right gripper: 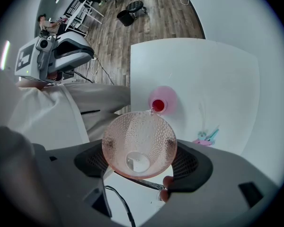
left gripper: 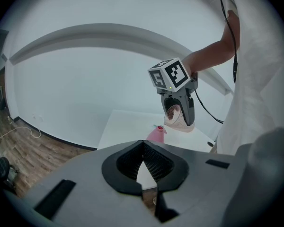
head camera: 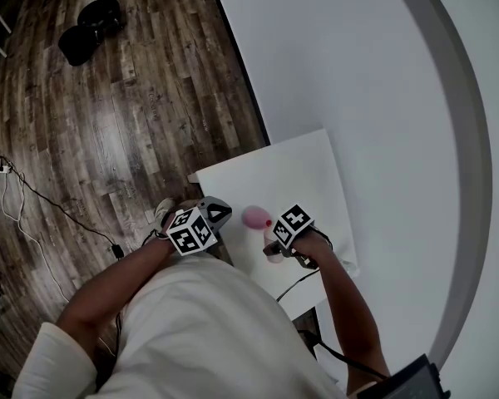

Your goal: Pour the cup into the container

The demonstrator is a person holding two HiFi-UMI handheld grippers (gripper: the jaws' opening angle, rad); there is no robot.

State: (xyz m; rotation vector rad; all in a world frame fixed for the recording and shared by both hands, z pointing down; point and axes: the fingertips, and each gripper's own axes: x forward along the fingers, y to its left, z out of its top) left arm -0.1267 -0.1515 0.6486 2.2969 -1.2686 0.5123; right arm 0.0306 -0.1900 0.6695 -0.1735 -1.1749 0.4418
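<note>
Closest to the lens in the right gripper view was the cup (right gripper: 138,143), a see-through pink one with a dimpled wall, pinched across its body by the jaws of the right gripper (right gripper: 138,163) and tipped far over so that I looked straight down its mouth to the pale base. Its lip hung just above the red opening of the container (right gripper: 162,103), a small pink bottle standing upright on the white surface (right gripper: 213,74), and a thin dribble seemed to hang at that lip; I could not tell how much was left inside. I judged the cup light and thin-walled, likely plastic: stiff enough to hold its shape, yet apt to flex or squirt out of the pads if squeezed hard, so the mid-wall grip with gentle pressure looked right to me. The bottle looked light and narrow-necked too, easy to knock over. The left gripper (left gripper: 143,161) hung apart from the pour, its jaws pressed together at the tips with nothing between them. A small pink-and-teal object (right gripper: 204,137) lay beside the bottle; I could not make out what it was. I could read no brand or label anywhere, only the black-and-white square markers on the marker cube (left gripper: 170,74)
</note>
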